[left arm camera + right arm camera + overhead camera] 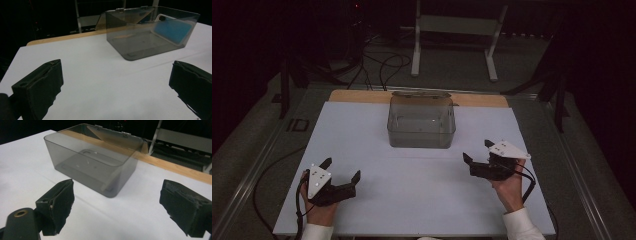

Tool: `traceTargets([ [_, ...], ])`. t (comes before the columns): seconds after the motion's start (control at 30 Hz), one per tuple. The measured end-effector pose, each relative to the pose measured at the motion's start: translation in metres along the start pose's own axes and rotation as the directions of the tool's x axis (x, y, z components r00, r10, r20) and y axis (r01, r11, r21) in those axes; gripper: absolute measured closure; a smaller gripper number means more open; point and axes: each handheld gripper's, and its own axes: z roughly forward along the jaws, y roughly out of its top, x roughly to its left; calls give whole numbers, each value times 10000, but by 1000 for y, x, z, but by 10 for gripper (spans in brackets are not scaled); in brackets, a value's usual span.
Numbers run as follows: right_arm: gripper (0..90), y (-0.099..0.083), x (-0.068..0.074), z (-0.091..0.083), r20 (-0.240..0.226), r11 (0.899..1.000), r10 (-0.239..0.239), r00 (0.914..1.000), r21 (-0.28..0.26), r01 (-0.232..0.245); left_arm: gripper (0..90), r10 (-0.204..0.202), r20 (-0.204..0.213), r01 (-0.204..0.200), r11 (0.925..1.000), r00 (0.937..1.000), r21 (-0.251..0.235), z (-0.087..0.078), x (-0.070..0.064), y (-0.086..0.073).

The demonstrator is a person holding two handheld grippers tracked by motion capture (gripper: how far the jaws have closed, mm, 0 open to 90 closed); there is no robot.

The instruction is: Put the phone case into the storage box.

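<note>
1. We hold the left gripper [341, 173] at the near left of the white table [362, 140], low over the surface, its two black jaws spread wide with nothing between them.
2. In the left gripper view, bare white tabletop lies in the gap between those jaws, and neither jaw touches anything.
3. We hold the right gripper [478, 151] at the near right, a little farther forward than the left one. Its jaws are likewise spread apart and empty, and its grey three-cornered plate faces up.
4. Both grippers sit well apart from each other, with open table between them, and each is apart from the box beyond.
5. Farther out, near the middle of the table toward its far edge, stands the smoky clear plastic box [421, 122], upright and open at the top.
6. In the right gripper view the box [92, 157] shows a bare floor with only moulded ridges; we see nothing lying in it from that side.
7. In the left gripper view the box [150, 32] shows a blue rectangular patch at its far wall; we cannot tell whether that is a thing inside, behind, or a reflection.
8. The hinged lid [421, 94] stands tipped back at the box's far rim.
9. Beyond the box runs the wooden strip [362, 96] of the table's far edge.
</note>
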Motion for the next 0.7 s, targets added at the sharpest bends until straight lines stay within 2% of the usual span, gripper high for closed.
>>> traceTargets([
  [0.27,126,-12,-5,-18,284,9999,131,9995,59,-132,2,76,280,-72,9999,9996,-156,-2,-2,4],
  [0.33,130,-19,-6,-20,505,9999,132,9986,-20,-131,2,83,311,-76,9997,9995,-212,-3,-3,5],
  [0.37,135,-25,-7,-21,623,9996,210,9978,-180,-199,2,77,344,-68,9996,9994,-279,-3,-3,5],
  [0.47,135,-44,-11,-26,520,9974,619,9967,-399,-599,2,-30,453,46,9994,9990,-357,-3,-3,6],
  [0.53,135,-50,-12,-30,585,9981,432,9974,-472,-404,2,-13,451,29,9994,9990,-356,-3,-3,6],
  [0.6,133,-53,-11,-36,465,9952,549,9974,-842,-508,2,9,483,8,9994,9988,-354,-3,-4,6],
  [0.7,120,-56,-6,-43,551,9919,360,9978,-1234,-290,2,61,522,-42,9993,9986,-368,-3,-4,6],
])
